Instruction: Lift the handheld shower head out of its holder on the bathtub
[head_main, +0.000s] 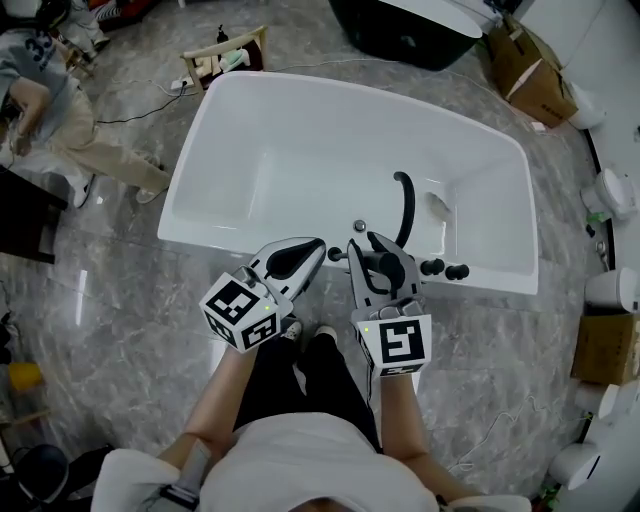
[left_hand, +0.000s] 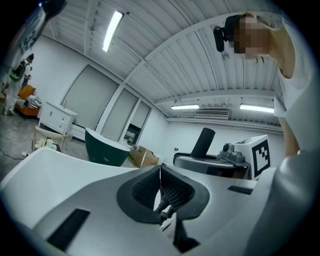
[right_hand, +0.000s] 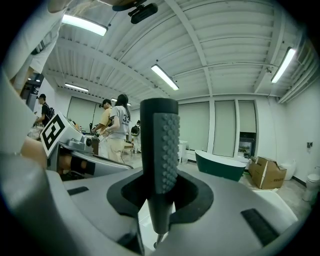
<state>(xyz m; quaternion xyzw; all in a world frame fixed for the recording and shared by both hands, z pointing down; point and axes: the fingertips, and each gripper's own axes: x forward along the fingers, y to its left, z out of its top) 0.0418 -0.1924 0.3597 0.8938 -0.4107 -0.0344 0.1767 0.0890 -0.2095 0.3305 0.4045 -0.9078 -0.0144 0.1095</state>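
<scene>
Right gripper view: our right hand-held gripper clamps the dark grey nubbed shower head upright; at nine o'clock, our left hand-held gripper sits closed, empty.

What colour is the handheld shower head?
The shower head is dark grey, with rows of nubs; best in the right gripper view.

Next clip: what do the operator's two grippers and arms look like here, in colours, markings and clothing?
The left gripper and the right gripper have pale grey shells with black ribbed lining at the fingers. Each carries a white cube printed with black square markers. The person wears a white short-sleeved shirt and black trousers; the forearms are uncovered.
</scene>
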